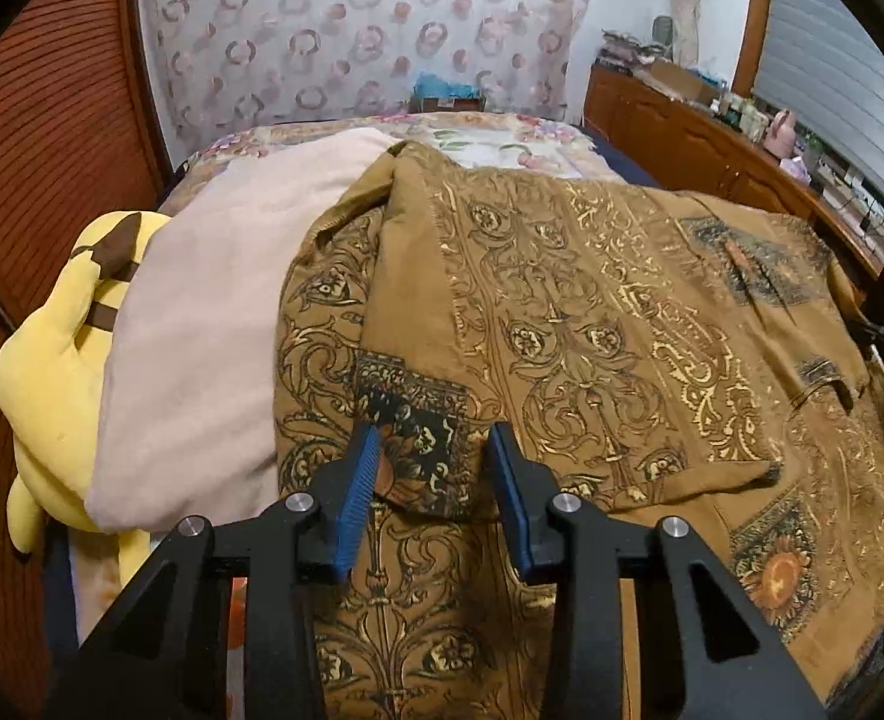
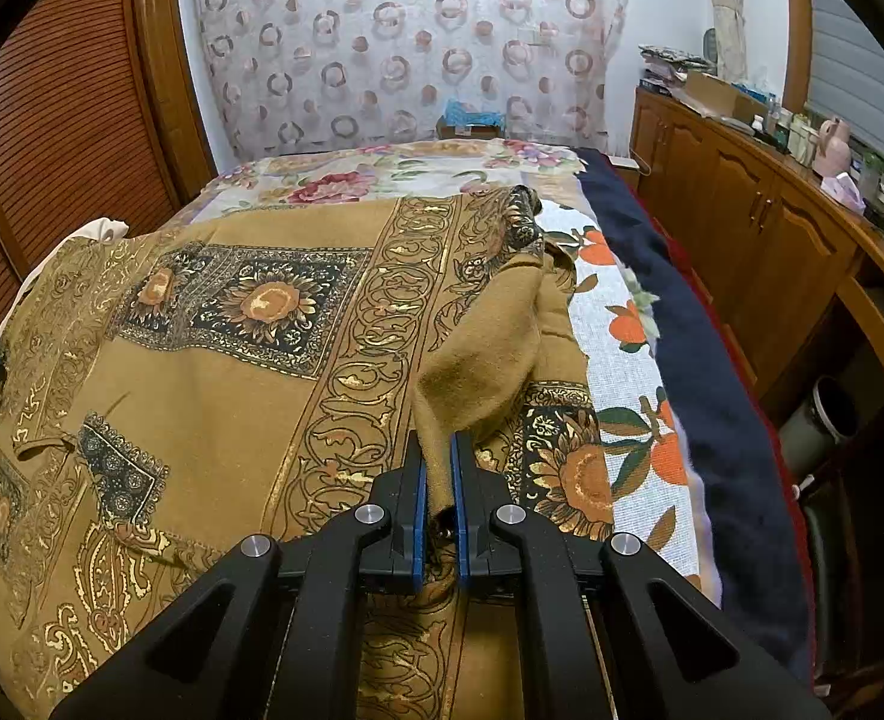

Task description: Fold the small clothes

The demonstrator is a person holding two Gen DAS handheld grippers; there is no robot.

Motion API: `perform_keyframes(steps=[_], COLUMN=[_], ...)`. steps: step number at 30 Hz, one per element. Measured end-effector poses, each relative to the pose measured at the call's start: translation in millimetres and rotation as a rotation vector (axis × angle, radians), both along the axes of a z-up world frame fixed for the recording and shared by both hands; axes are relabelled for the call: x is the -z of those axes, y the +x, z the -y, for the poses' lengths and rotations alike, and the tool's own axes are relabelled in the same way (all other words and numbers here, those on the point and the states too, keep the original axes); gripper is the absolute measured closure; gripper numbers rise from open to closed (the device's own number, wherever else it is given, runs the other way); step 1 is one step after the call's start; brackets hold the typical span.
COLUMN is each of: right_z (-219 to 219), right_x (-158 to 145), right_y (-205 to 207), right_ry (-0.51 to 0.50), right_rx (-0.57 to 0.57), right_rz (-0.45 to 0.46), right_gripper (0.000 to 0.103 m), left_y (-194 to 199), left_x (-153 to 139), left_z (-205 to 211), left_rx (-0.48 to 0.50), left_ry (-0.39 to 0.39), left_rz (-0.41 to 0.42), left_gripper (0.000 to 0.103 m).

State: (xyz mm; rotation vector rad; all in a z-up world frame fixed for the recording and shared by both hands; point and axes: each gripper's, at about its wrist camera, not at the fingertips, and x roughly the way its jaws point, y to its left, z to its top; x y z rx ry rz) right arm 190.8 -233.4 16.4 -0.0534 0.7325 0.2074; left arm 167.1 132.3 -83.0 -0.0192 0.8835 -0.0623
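Note:
A brown garment [image 1: 592,312] with gold and black ornamental print lies spread on the bed, with a flap folded over its near left part. My left gripper [image 1: 436,438] is open just above that folded flap, its blue pads [image 1: 361,480] apart with cloth between them but not touching. In the right wrist view the same garment [image 2: 214,360] covers the bed's left side. My right gripper [image 2: 437,450] is shut on a raised fold of the garment's right edge [image 2: 478,360], lifting it off the bed.
A beige pillow [image 1: 214,312] and a yellow plush toy [image 1: 52,372] lie left of the garment. A floral sheet [image 2: 628,360] and a dark blue blanket edge [image 2: 712,390] run along the bed's right. Wooden cabinets [image 2: 760,228] stand to the right, a louvred wardrobe [image 2: 52,120] to the left.

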Motion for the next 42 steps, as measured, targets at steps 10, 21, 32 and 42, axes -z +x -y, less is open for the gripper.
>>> perform_keyframes(steps=[10,21,32,42], right_z=[0,4,-1,12], right_x=[2,1,-42,-75], right_y=[2,2,-30,-87], right_ry=[0.002,0.051,0.074,0.093], right_rx=[-0.001,-0.013,-0.124,-0.203], right_rz=[-0.001,-0.004,0.109,0.153], right_gripper=[0.097,0.097,0.100,0.100], left_y=[0,-13,-45,-90], left_x=[2,-27,-76,-94], left_z=[0,14,10,-4], left_rx=[0.006,0.065,0.061,0.057], left_ry=[0.008,0.011,-0.058,-0.071], left_rz=[0.003,0.077,0.237,0.302], left_gripper=[0.064,0.098,0.099,0.099])
